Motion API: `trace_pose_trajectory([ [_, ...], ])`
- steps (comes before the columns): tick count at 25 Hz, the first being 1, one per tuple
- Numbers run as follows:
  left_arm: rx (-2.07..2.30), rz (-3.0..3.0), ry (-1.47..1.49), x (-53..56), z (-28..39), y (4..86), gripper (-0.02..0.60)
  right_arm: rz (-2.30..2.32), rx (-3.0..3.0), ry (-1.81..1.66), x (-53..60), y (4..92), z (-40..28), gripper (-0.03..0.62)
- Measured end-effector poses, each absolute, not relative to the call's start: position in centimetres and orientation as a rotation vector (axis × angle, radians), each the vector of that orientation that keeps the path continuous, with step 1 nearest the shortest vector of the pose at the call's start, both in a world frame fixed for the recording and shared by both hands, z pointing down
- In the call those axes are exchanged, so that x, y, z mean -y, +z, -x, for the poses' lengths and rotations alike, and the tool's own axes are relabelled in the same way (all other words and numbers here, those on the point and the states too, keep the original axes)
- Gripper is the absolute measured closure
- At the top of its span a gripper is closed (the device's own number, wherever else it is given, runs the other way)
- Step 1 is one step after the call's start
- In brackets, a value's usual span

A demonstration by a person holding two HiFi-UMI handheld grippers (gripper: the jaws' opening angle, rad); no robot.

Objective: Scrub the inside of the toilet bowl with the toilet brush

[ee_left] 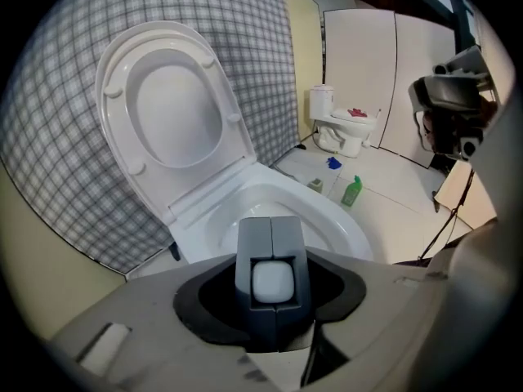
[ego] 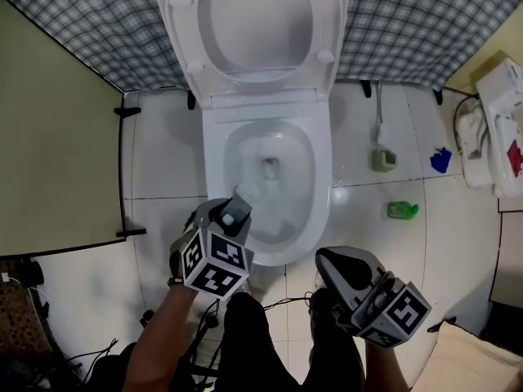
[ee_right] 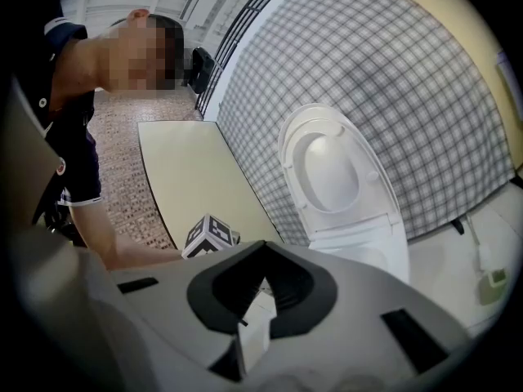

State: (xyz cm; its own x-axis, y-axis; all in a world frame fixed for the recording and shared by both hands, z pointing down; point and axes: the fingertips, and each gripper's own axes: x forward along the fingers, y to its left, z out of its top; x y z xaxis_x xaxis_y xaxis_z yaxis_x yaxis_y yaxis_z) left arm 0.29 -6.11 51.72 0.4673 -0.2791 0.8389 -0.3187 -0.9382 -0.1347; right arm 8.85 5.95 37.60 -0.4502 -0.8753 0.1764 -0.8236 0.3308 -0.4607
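Holding the brush over the near-left edge of the open bowl.

I am reading the toilet brush end-on, its white handle clamped between the jaws of the left gripper, which is pointing steeply down above the near-left rim of the toilet bowl. I cannot make out the bristle end clearly. The seat and lid are standing up, leaving access free. The right gripper is waiting just short of the bowl, its jaws appearing closed on nothing. In my judgement, the step calls for a firm clamp, bristles worked round the inner wall under the rim, and jaws kept off the porcelain edge.
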Motion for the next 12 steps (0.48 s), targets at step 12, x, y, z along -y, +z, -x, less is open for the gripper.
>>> trace_pose_trajectory([
  [12,0.261,-2.569,1.328,1.8,-2.8,52.6,0.396,1.611,-2.459,-0.768,-6.9,37.9,-9.1,0.592],
])
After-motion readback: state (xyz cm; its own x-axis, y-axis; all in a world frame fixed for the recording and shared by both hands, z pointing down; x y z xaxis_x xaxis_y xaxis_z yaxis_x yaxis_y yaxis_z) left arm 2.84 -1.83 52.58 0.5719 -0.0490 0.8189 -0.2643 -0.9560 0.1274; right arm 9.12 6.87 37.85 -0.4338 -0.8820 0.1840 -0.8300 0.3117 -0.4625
